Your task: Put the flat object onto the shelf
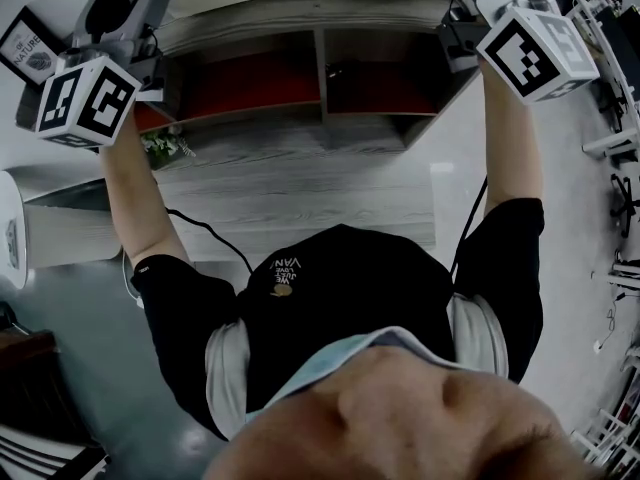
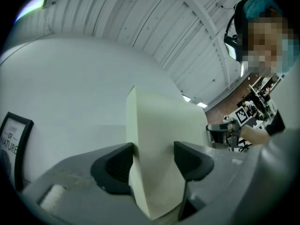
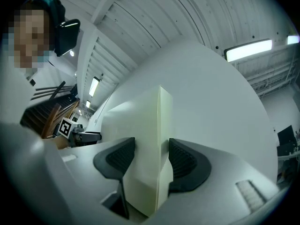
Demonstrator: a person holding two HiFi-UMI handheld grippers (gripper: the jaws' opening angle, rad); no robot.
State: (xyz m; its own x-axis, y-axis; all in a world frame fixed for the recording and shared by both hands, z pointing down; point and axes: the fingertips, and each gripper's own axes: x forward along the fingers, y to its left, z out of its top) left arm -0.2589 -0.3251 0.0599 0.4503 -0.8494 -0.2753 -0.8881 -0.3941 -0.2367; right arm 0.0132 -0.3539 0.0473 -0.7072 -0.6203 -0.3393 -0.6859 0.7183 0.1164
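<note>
While my left tongs (image 2: 154, 161) clamp one end of the cream flat panel (image 2: 161, 121), my right tongs (image 3: 152, 158) clamp the other end, with pads pressed on both faces. I hold the panel in the air before a white wall (image 2: 70, 88), above the wooden shelf (image 1: 320, 23) with its red-backed compartments. Left of the shelf is a framed picture (image 1: 28, 48).

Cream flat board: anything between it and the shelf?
Nothing visible. The left gripper and the right gripper both clamp the cream flat board, held just above the grey wooden shelf with red-backed compartments. In the head view, no object shows between them.
</note>
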